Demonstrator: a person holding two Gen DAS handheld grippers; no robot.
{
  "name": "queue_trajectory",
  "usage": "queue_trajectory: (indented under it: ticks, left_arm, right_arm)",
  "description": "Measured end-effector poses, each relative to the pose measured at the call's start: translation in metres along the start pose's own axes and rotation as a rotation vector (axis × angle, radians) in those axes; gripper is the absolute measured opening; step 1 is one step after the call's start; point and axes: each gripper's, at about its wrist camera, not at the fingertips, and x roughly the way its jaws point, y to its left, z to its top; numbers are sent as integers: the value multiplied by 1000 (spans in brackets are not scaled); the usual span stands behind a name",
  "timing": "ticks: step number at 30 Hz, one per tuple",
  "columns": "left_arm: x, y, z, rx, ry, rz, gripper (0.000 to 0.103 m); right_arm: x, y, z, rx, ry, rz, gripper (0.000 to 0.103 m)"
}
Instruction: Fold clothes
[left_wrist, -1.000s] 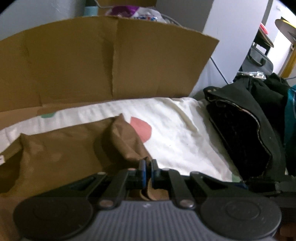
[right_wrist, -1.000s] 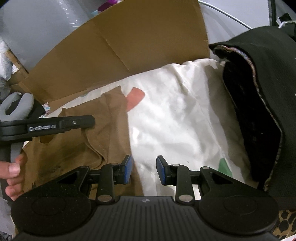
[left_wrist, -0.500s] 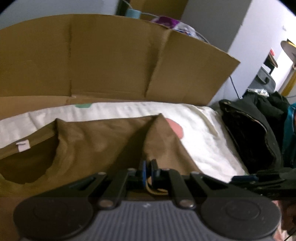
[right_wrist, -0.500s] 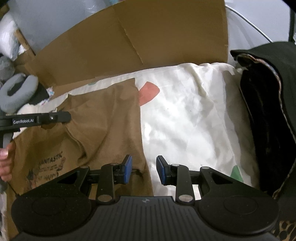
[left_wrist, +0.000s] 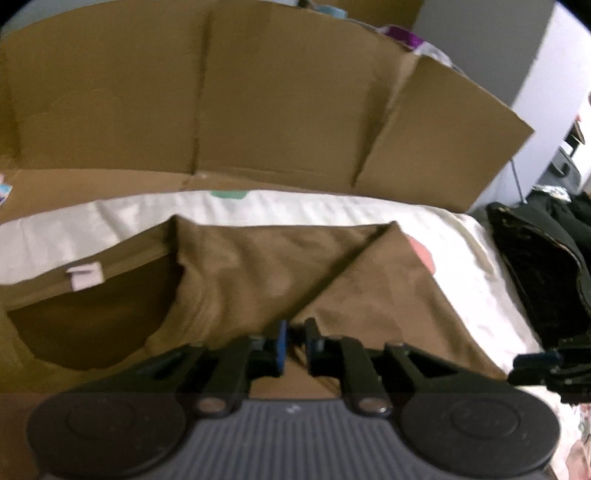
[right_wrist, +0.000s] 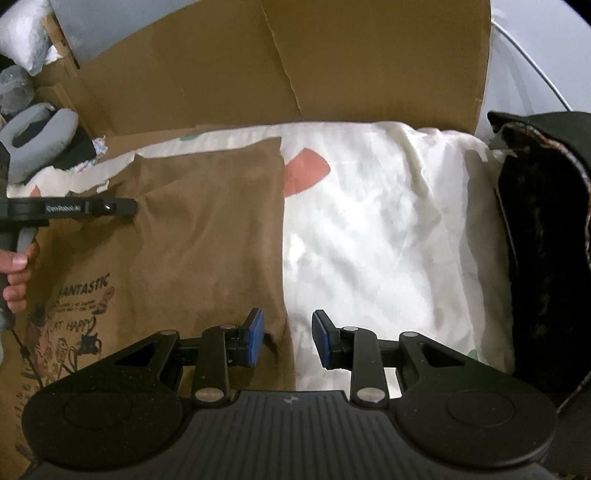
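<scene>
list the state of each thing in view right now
brown t-shirt: right side folded over, lying flat on the sheet
left gripper: jaws opening, shirt fabric just ahead of them
right gripper: open, over the shirt's folded edge
cardboard: standing behind the sheet
black garment: heaped at right
</scene>
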Motion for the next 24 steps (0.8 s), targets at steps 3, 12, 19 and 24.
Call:
queue_trajectory:
  ticks: [3,12,19,24]
  left_arm:
    - [-1,8,-2,-29,-6,-15,36]
    - [9,9,-5,-89,-33,-73,52]
    - [25,17,-6,-204,-14,-104,17]
    - [21,12,-6,-201,-8,-123,5]
  right_arm:
    - [0,-1,-1,2,0,2,36]
    - [1,0,10,-1,-32,8,36]
    - [14,1,26,3,-59,-2,36]
    - [28,4,47,5,-100,-12,36]
